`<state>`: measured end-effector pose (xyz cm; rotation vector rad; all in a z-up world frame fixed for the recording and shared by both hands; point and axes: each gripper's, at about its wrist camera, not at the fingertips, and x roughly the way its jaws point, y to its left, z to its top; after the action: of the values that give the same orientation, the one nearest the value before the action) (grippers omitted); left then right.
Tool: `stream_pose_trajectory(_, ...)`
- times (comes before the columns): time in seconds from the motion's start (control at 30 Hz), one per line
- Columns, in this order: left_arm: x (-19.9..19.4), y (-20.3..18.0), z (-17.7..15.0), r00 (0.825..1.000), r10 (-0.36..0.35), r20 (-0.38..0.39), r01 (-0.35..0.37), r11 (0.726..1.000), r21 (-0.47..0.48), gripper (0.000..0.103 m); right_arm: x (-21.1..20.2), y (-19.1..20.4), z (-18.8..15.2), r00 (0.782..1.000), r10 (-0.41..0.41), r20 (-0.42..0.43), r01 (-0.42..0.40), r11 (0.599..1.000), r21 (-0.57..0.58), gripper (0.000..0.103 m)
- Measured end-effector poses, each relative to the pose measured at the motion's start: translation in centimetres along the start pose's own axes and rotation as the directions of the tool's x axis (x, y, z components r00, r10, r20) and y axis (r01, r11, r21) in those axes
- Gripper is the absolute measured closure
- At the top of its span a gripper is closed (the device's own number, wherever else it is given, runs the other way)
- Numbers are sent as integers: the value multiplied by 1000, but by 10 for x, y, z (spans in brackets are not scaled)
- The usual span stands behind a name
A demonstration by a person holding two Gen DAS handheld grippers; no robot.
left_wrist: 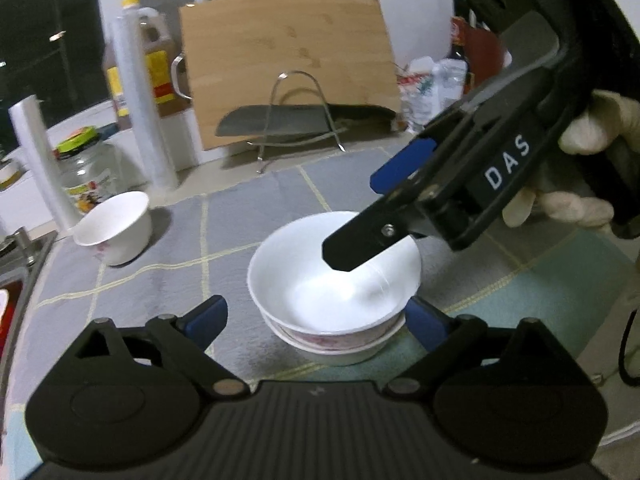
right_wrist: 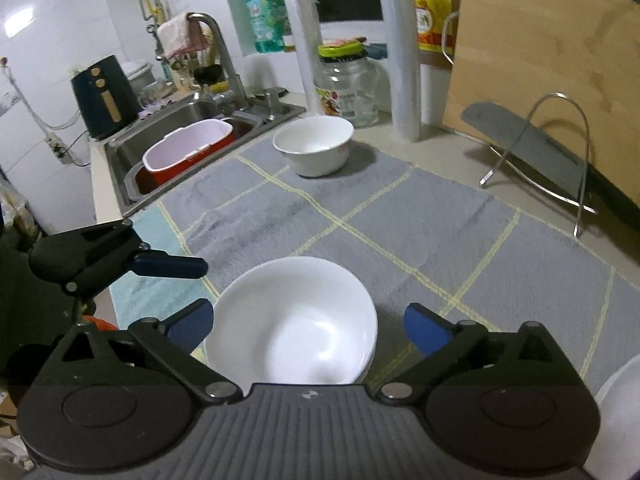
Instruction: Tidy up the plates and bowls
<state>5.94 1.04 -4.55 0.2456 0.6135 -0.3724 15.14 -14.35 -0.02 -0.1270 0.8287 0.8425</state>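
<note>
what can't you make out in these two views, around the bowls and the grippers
- Lower bowl of the stack: left wrist view, only its rim shows under the top bowl.
- White object: right wrist view, cut by the right edge.
- Jar label: left wrist view, blurred.
- Right gripper far finger: partly hidden behind the near one.

A grey checked mat (right_wrist: 400,216) covers the counter (right_wrist: 432,136). On it, between the right fingers (right_wrist: 426,330), sit stacked white bowls (right_wrist: 296,320); a single bowl (right_wrist: 314,146) stands well beyond them (near the mat's far edge).
</note>
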Motion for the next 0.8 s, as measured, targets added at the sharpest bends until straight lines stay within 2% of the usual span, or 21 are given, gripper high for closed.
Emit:
stream_pose_trajectory(0.13,-13,5,5,997,80,16,-79,995,-53,7,-2,-4,7,999,41,15,-41,999,-24,0)
stream_pose_trajectory(0.23,-21,14,10,987,154,38,-151,986,-71,7,-1,-5,16,998,54,20,-53,998,-46,0)
stream_pose_trajectory(0.47,-10,67,15,969,240,54,-234,967,-102,6,16,2,48,1000,1,18,0,996,-85,0)
stream_pose_trajectory(0.63,17,116,12,973,224,50,-218,970,-110,6,46,9,80,994,-106,-8,105,990,-97,0)
stream_pose_trajectory(0.8,46,154,8,977,206,56,-200,975,-95,6,77,14,108,984,-174,-33,170,981,-92,0)
